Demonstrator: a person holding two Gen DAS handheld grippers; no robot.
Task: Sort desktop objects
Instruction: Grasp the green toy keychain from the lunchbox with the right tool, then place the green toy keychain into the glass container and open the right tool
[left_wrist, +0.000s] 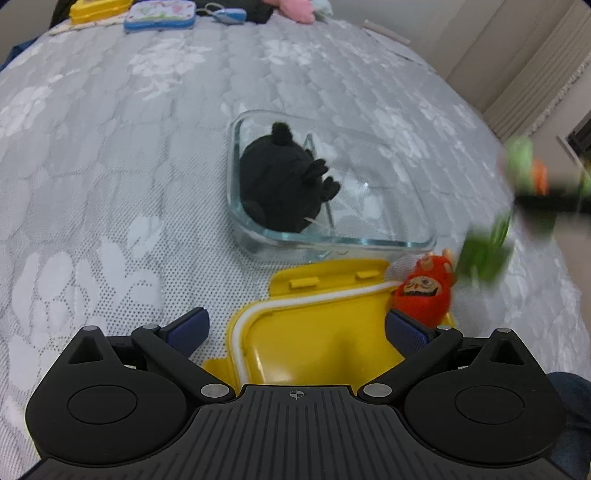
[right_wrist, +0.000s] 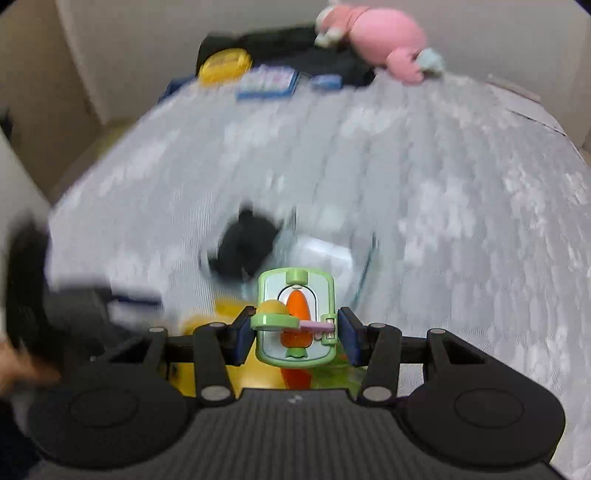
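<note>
Even, soft indoor light with faint shadows; fisheye bending toward dark corners; left view sharp, right view motion-blurred except the held green toy (right_wrist: 295, 314)

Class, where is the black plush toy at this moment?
In the left wrist view, the black plush toy sits in the left part of the glass container, beyond the yellow lid.

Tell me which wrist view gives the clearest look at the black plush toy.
The left wrist view: the black plush toy appears sharp, sitting in the left part of the clear glass container. In the right wrist view it is only a motion-blurred dark shape, partly behind the held green toy.
</note>
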